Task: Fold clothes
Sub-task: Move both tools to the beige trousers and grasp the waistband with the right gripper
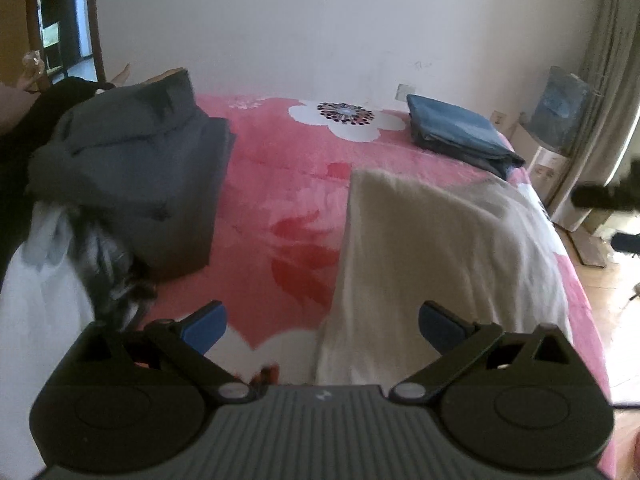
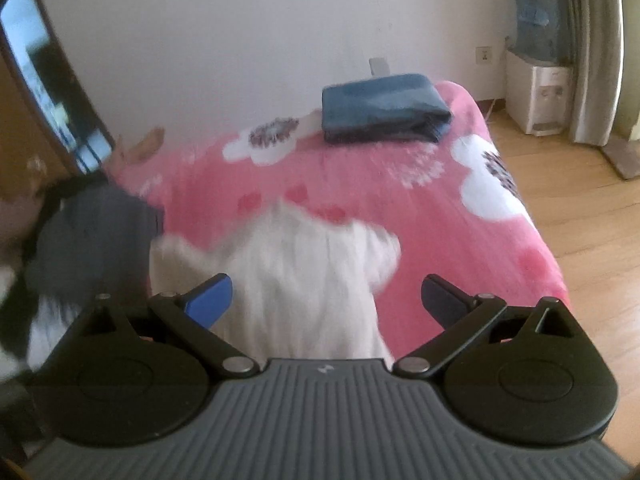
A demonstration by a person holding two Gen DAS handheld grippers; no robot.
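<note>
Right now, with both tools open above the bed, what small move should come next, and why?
Probably lower the left tool onto the near edge of the white garment and close. Both tools hold nothing, the right tool too, and that garment lies flat, not fully folded.

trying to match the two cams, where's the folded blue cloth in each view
Left wrist view: the blue cloth lies upper right, at the far end of the pink bed by the wall.
Right wrist view: the blue cloth is upper centre, on the bed's far end.
Shared landmark: the water dispenser stands right of it in both.
</note>
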